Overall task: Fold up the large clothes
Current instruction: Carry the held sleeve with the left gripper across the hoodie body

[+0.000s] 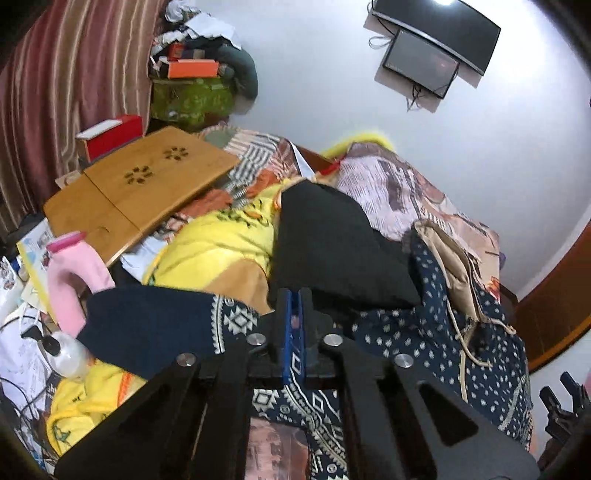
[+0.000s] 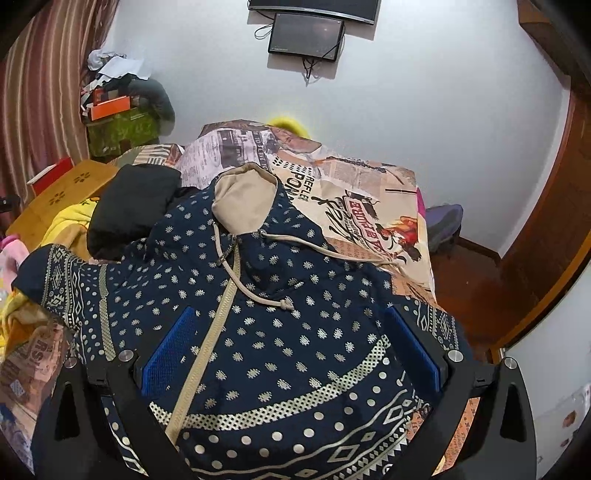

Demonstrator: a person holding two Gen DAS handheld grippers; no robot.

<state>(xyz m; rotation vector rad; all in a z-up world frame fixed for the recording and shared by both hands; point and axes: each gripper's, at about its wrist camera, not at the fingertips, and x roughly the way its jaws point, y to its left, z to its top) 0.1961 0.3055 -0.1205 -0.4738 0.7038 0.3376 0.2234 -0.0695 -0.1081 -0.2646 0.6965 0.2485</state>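
The hoodie (image 2: 280,332) is being spread over the bed (image 2: 354,192), hood (image 2: 245,201) pointing toward the wall. The left gripper (image 1: 294,314) is being held clenched; whether hoodie fabric is being pinched between its blue pads cannot be told. The right gripper (image 2: 291,350) is being held released, its pads wide apart above the hoodie's front. A black garment (image 1: 332,240) is lying just beside the hood, with a yellow blanket (image 1: 221,236) and a lap desk (image 1: 136,195) being seen further left. A pink bottle (image 1: 70,280) is standing near the sleeve (image 1: 155,325). The hoodie's lower hem is being cut off by the gripper bodies. The monitor (image 2: 306,35) is being partly cropped at the frame top.
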